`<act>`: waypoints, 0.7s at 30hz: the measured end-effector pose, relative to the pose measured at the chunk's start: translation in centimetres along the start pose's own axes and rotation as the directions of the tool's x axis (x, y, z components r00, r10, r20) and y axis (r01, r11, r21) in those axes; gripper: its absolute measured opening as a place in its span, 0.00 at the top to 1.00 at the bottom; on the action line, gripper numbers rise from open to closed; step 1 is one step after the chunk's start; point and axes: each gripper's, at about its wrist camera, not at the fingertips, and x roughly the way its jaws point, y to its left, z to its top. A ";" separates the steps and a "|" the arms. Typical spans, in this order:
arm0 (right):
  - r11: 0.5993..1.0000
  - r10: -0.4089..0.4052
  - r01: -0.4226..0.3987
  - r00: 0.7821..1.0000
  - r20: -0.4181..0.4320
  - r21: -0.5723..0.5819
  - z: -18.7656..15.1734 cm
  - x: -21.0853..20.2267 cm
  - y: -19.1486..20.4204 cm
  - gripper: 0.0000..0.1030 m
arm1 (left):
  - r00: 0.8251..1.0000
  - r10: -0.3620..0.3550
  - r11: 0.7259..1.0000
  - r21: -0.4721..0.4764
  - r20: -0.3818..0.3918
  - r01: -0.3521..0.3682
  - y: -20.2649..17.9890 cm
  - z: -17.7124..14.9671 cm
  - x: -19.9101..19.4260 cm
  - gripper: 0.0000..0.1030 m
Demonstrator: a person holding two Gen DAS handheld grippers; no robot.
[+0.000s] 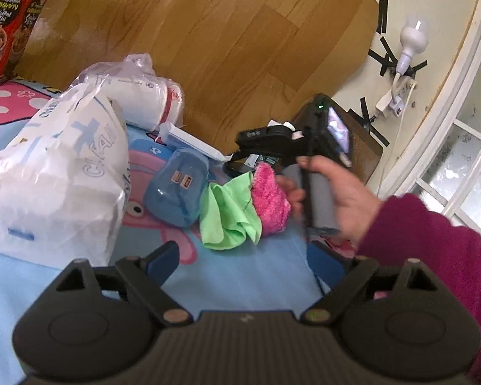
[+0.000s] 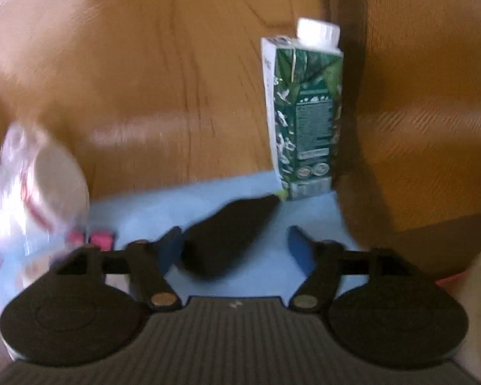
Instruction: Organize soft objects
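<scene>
Both claws gape wide and hold nothing. Ahead of the left claw (image 1: 243,264) lie the soft things: a green cloth (image 1: 227,215) touching a pink fluffy cloth (image 1: 271,199), with a blue pouch (image 1: 179,189) just left of them, all loose on the blue mat (image 1: 256,276). A dark object (image 2: 224,237) lies between the right claw's (image 2: 235,247) open fingers, untouched; a carton (image 2: 304,112) stands beyond. Nothing looks sorted yet, so the gathering seems mostly ahead.

Red cereal box (image 1: 8,22) cut off by the left edge, white plastic bag (image 1: 53,186) cropped at left, wrapped roll (image 2: 38,189) smeared by motion blur, carton (image 2: 304,112) print rendered illegible
</scene>
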 end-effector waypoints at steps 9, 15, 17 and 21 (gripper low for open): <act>0.968 0.042 -0.050 0.998 -0.038 -0.245 -1.9 -1.6 1.6 0.48 | 1.000 -0.006 1.000 -0.015 0.001 0.006 0.3 0.2 0.0 0.11; 0.929 0.059 -0.056 0.998 -0.001 -0.366 -5.2 -8.0 -0.7 0.48 | 1.000 -0.010 0.999 -0.031 0.007 0.010 0.9 0.4 0.0 0.11; 0.918 0.076 -0.045 0.995 0.063 -0.393 -6.8 -11.4 -1.9 0.48 | 1.000 -0.016 0.999 -0.033 0.007 0.016 1.0 0.5 0.0 0.11; 0.913 0.163 -0.110 0.981 0.106 -0.394 -11.1 -18.6 -6.1 0.48 | 0.999 -0.037 0.999 -0.014 -0.009 0.037 1.0 0.7 0.2 0.11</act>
